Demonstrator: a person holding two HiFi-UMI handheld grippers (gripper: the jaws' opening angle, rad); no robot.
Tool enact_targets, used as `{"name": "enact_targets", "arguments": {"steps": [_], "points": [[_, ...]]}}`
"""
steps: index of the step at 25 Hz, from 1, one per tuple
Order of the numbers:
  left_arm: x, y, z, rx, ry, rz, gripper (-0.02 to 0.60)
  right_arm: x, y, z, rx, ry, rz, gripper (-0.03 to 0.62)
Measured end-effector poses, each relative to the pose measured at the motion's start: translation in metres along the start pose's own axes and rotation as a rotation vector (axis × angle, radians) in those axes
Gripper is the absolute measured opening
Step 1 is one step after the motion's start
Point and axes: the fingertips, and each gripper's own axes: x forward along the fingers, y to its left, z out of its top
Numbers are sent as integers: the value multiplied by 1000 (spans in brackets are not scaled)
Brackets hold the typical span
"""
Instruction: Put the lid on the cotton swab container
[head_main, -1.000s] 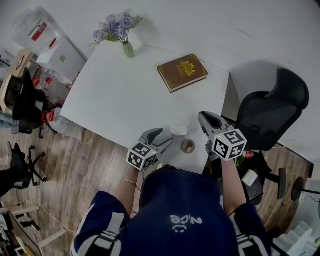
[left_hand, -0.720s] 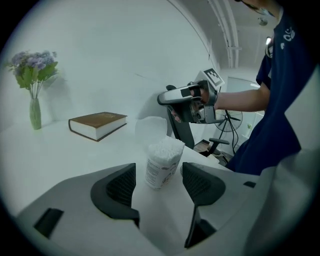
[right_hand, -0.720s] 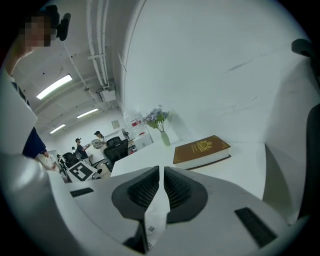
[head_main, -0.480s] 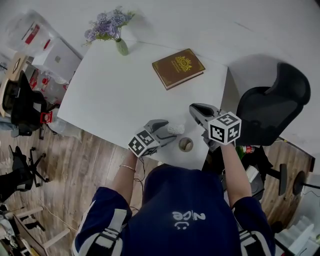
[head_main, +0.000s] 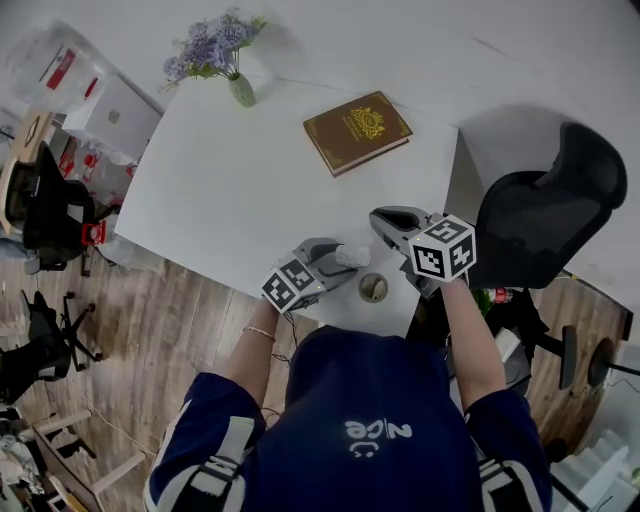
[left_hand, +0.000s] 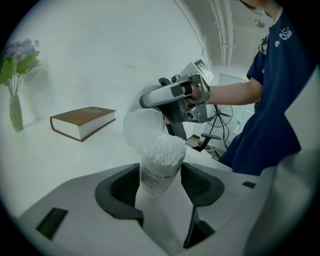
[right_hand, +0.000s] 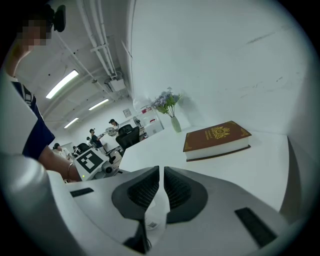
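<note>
The cotton swab container is caught right between the jaws of the left gripper, low in the centre of the left gripper view. Its open top is packed with white swab heads, and it is tipped slightly to the right. Those jaws have just been closing, and both pads are now pressed against the container's sides, so they are set wide but a grip is made. In the head view the container is seen in the lower middle, at the near edge of the white table.

The right gripper is found just to the right of it. Its jaws are drawn almost together, with the thin wall of the clear lid pinched between them. In the left gripper view the lid is shown just above and left of the swab heads, not yet seated; whether they touch cannot be told.

A small round thing is spotted on the table just below the grippers, and what it is cannot be made out. A brown book is laid flat at top centre, and a vase of purple flowers is stood at the table's upper left corner.
</note>
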Motion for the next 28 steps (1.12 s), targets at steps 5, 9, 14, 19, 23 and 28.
{"name": "enact_targets", "arguments": {"steps": [5, 9, 14, 19, 23, 28], "points": [[1, 0, -2, 31, 24, -5, 275, 6, 7, -7, 3, 26, 37, 57], [1, 0, -2, 37, 23, -12, 273, 6, 12, -8, -16, 36, 49, 57], [2, 0, -3, 50, 17, 6, 272, 6, 17, -12, -15, 53, 68, 57], [2, -1, -4, 49, 21, 4, 270, 4, 21, -12, -13, 61, 82, 57], [2, 1, -4, 56, 20, 13, 270, 2, 25, -13, -18, 67, 88, 57], [2, 0, -4, 59, 21, 18, 270, -2, 35, -16, -59, 76, 84, 57]]}}
